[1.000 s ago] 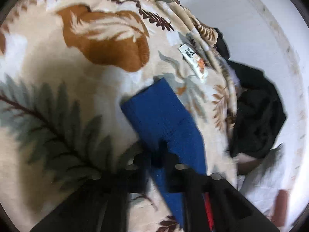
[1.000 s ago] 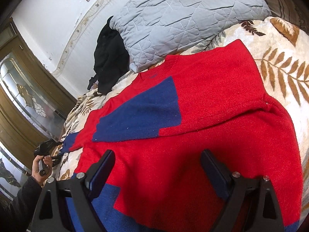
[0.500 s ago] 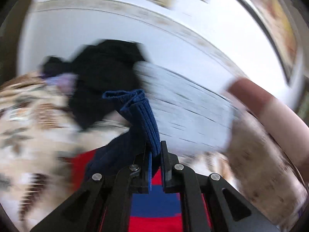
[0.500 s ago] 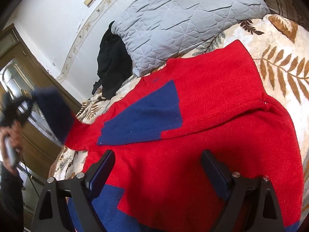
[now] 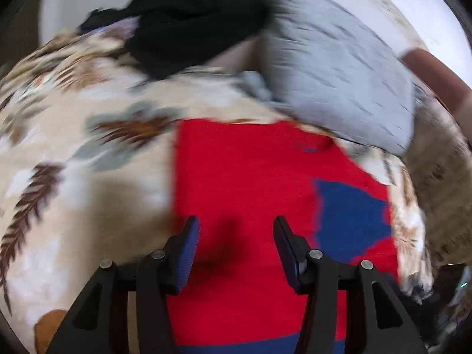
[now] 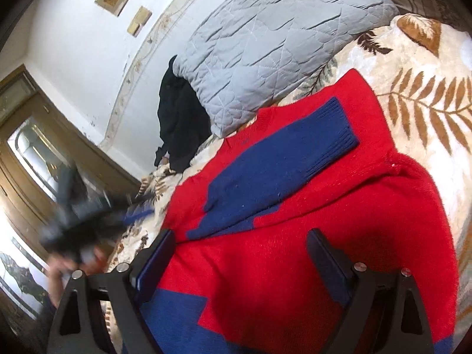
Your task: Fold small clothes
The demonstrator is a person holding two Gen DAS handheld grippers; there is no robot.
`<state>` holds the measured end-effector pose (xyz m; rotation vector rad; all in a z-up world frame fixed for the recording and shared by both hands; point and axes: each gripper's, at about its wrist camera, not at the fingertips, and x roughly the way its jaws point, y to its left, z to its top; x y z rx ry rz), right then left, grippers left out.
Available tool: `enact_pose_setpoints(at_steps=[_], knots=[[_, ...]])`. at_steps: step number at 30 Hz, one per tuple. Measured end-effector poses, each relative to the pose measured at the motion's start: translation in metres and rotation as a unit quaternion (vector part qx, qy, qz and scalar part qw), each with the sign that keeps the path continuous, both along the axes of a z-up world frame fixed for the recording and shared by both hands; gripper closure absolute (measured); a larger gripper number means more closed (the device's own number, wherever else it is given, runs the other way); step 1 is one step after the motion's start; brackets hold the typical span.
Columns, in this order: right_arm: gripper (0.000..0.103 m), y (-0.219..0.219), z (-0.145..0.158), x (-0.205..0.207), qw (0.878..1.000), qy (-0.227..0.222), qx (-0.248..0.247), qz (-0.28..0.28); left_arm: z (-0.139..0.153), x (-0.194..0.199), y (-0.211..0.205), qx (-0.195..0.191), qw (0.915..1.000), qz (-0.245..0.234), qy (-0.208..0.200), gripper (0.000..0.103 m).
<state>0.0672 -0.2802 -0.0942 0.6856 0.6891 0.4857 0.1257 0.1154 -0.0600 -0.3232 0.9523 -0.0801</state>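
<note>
red knit sweater (image 6: 309, 236) lies flat on the leaf-print fleece blanket (image 5: 73, 177), its blue ribbed sleeve (image 6: 289, 159) folded across the chest toward the right. left gripper (image 5: 234, 250) has just been opening, nothing between its jaws — right gripper (image 6: 240, 265) hovers wide apart, empty, over the near hem. soft, stretchy wool could creep: the loose cuff may slide back off, or a deep pinch might drag both layers — and the plush blanket too.

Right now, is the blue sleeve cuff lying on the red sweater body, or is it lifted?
Touching. The right wrist view shows the blue sleeve cuff lying flat across the red sweater, no gap or shadow beneath it.
</note>
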Motion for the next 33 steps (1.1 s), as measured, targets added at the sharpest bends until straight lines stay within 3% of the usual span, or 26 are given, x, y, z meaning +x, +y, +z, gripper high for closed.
enact_pose_setpoints(at_steps=[2, 5, 9, 12, 16, 17, 19, 20, 21, 24, 26, 27, 28, 30, 31, 32, 33], knots=[[0.011, -0.013, 0.006, 0.002, 0.999, 0.015, 0.041, -0.02, -0.014, -0.008, 0.023, -0.008, 0.9998, 0.016, 0.003, 0.051], [0.011, -0.025, 0.022, 0.017, 0.997, 0.028, 0.056, -0.047, -0.026, -0.013, 0.034, -0.016, 0.9996, 0.025, 0.0, 0.051], [0.011, -0.034, 0.023, 0.061, 0.99, 0.091, 0.087, -0.064, -0.033, -0.02, 0.036, -0.037, 0.9989, 0.024, -0.016, 0.05], [0.011, -0.035, 0.008, 0.085, 0.981, 0.145, 0.093, -0.089, -0.035, -0.026, 0.034, -0.034, 0.9989, 0.009, -0.029, 0.05], [0.018, -0.033, -0.002, 0.101, 0.975, 0.178, 0.052, -0.124, -0.033, -0.02, 0.033, -0.051, 0.9982, 0.001, -0.031, 0.049], [0.026, -0.032, -0.002, 0.103, 0.973, 0.184, 0.043, -0.132, -0.034, -0.019, 0.034, -0.055, 0.998, 0.003, -0.029, 0.049], [0.056, -0.026, 0.005, 0.108, 0.972, 0.194, -0.004, -0.134, -0.038, -0.018, 0.035, -0.059, 0.998, 0.005, -0.02, 0.049], [0.092, -0.025, 0.006, 0.111, 0.971, 0.2, -0.023, -0.133, -0.039, -0.017, 0.036, -0.062, 0.9979, 0.007, -0.017, 0.049], [0.094, -0.025, 0.01, 0.11, 0.969, 0.199, -0.04, -0.138, -0.039, -0.017, 0.037, -0.065, 0.9977, 0.008, -0.017, 0.049], [0.095, -0.016, 0.051, 0.085, 0.974, 0.12, -0.105, -0.161, -0.033, -0.019, 0.037, -0.054, 0.998, 0.014, -0.028, 0.048], [0.095, -0.011, 0.057, 0.067, 0.969, 0.09, -0.157, -0.171, -0.035, -0.017, 0.036, -0.054, 0.9982, 0.014, -0.025, 0.045], [0.093, -0.01, 0.048, 0.069, 0.965, 0.106, -0.176, -0.165, -0.037, -0.015, 0.034, -0.053, 0.9983, 0.012, -0.02, 0.045], [0.093, -0.017, 0.024, 0.073, 0.959, 0.152, -0.18, -0.157, -0.039, -0.015, 0.033, -0.051, 0.9985, 0.013, -0.017, 0.045], [0.09, -0.031, 0.002, 0.074, 0.961, 0.194, -0.136, -0.145, -0.038, -0.017, 0.033, -0.043, 0.9988, 0.012, -0.021, 0.044], [0.089, -0.039, 0.003, 0.068, 0.966, 0.18, -0.11, -0.149, -0.038, -0.017, 0.033, -0.042, 0.9988, 0.012, -0.021, 0.043], [0.077, -0.042, 0.009, 0.062, 0.968, 0.17, -0.106, -0.154, -0.037, -0.017, 0.033, -0.042, 0.9988, 0.015, -0.022, 0.042], [0.051, -0.043, 0.015, 0.059, 0.97, 0.162, -0.103, -0.15, -0.037, -0.016, 0.033, -0.043, 0.9987, 0.017, -0.023, 0.042]])
